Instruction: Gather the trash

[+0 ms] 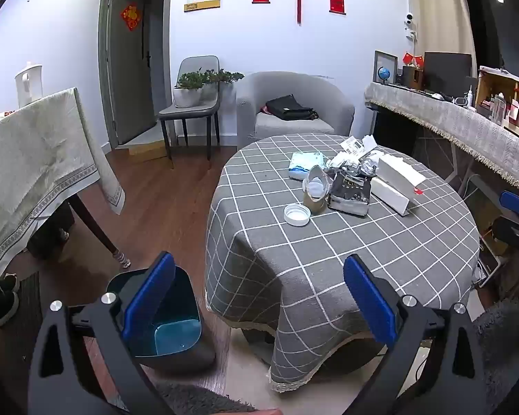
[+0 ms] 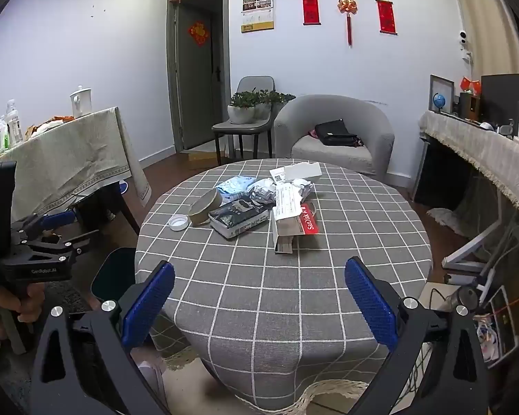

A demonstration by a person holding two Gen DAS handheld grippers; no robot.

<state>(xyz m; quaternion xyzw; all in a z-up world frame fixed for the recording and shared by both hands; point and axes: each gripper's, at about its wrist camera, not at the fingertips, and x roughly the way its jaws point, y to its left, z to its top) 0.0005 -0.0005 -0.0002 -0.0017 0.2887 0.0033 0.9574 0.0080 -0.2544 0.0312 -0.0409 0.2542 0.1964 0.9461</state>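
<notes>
Both grippers open, holding nothing: left gripper (image 1: 259,297) over the near table (image 1: 328,259) edge and bin (image 1: 166,325), right gripper (image 2: 259,297) over the table's near side. Trash pile (image 2: 256,204) sits at the table's far centre: white lid (image 2: 178,222), tipped can (image 2: 205,206), foil pouch (image 2: 240,219), crumpled paper (image 2: 262,190), SanDisk box (image 2: 294,223). Bin stands on the floor left of the table.

Both wrist views face the round table (image 1: 328,242) nearby.
</notes>
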